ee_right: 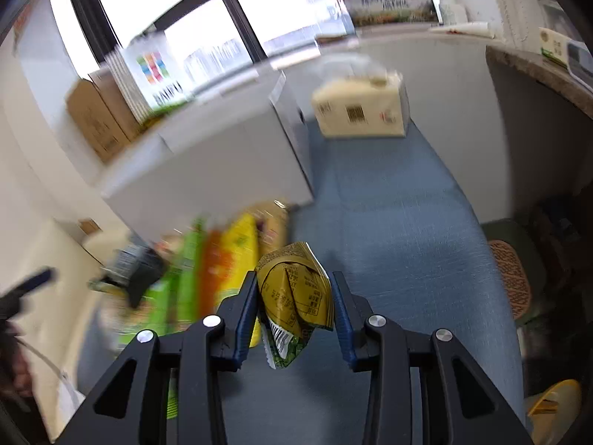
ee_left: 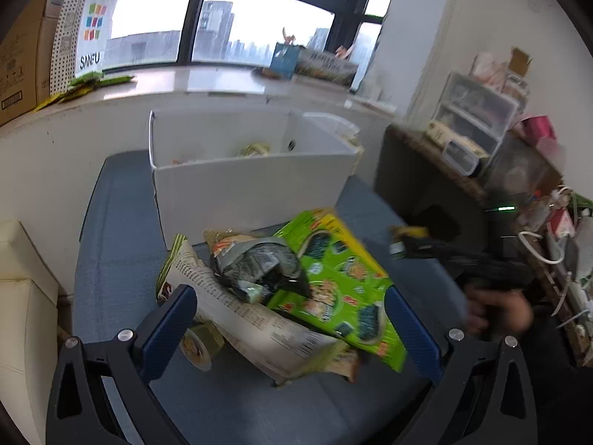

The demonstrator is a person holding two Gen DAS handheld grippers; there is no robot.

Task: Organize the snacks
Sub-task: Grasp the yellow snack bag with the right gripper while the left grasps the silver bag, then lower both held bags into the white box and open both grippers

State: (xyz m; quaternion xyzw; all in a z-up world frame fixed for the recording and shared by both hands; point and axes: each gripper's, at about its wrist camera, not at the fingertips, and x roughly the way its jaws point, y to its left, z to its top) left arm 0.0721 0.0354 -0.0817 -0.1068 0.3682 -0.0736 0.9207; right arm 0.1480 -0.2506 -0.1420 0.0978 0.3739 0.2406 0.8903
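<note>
Crumpled yellow snack packet pinched between right gripper jaws; left gripper jaws wide open around snack pile.

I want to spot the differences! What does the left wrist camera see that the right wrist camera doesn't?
Only the left: inside the white bin, clear drawers, and the left gripper open over the pile. Only the right: a cream box and the right gripper shut on a yellow packet. Both: the green snack bag, blue surface and window.
</note>
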